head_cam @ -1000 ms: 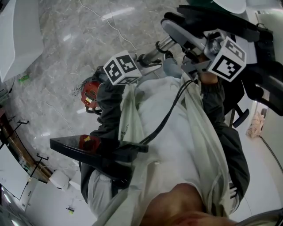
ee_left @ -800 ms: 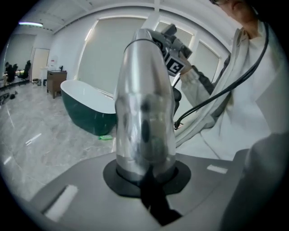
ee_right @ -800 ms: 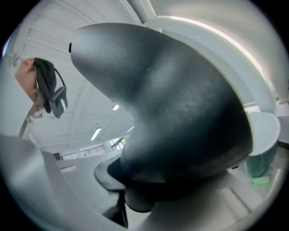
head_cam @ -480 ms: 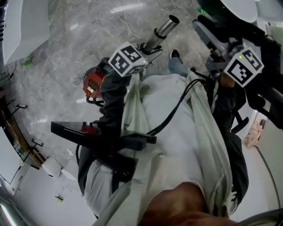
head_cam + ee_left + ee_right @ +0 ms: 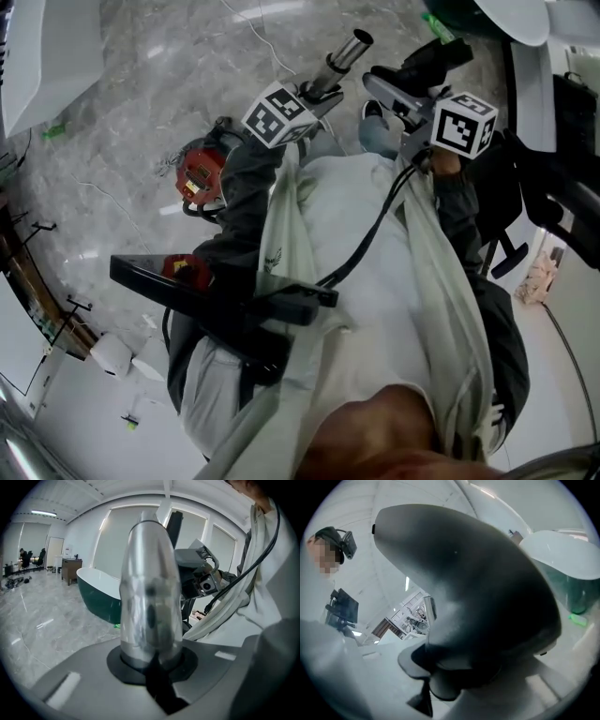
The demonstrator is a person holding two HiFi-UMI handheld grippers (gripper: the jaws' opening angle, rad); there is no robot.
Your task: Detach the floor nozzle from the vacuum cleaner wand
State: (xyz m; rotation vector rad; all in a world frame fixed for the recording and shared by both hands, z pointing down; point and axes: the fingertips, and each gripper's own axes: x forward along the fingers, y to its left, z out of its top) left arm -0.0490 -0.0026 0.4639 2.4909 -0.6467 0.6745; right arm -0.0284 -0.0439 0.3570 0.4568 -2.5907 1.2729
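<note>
The silver wand (image 5: pixel 342 58) points up and to the right over the marble floor, its open end bare. My left gripper (image 5: pixel 314 94) is shut on it; in the left gripper view the tube (image 5: pixel 150 597) rises from between the jaws. The dark floor nozzle (image 5: pixel 412 70) hangs just right of the wand's end, apart from it. My right gripper (image 5: pixel 412 108) is shut on the nozzle, whose dark body (image 5: pixel 478 588) fills the right gripper view. The red vacuum body (image 5: pixel 197 178) shows beside the left sleeve.
A black flat piece of gear (image 5: pixel 206 300) juts out in front of the person's chest. A dark green tub with a white rim (image 5: pixel 478 11) stands at the top right, and a white tub (image 5: pixel 47 56) at the top left. Cables run down the white clothing.
A second ago the wand's end was hidden at the nozzle's neck; now it shows open and apart. The right gripper has swung the nozzle down and left, close beside the wand.
</note>
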